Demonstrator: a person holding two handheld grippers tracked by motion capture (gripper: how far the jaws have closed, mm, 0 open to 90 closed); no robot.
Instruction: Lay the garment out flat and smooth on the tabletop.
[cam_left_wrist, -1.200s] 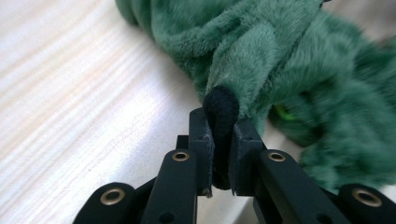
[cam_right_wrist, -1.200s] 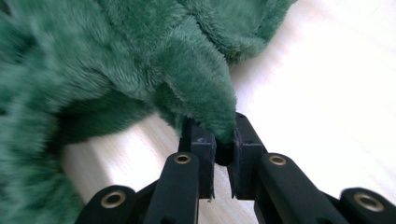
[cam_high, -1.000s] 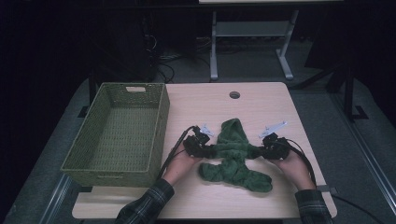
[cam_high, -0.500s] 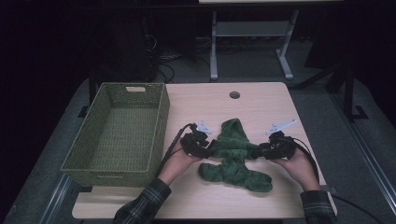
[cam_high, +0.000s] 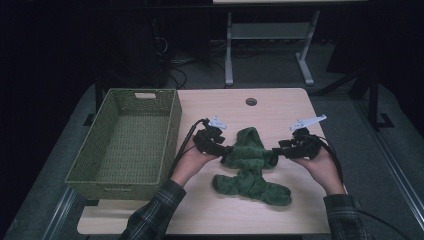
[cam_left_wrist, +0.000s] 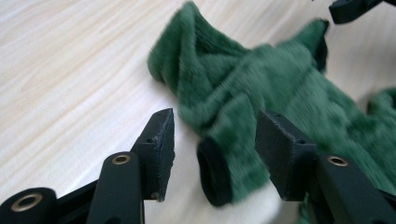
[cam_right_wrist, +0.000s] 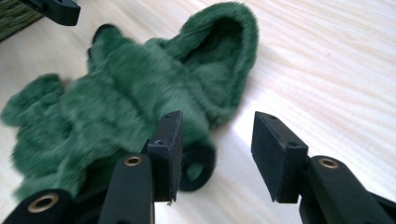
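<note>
Green fleece garment (cam_high: 248, 152) lies between parted jaws.

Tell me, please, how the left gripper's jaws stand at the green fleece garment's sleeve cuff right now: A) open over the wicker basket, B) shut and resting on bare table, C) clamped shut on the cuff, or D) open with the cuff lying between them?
D: in the left gripper view the left gripper has its jaws spread apart, and the dark-rimmed cuff of the green garment lies in the gap between them, unpinched.
</note>
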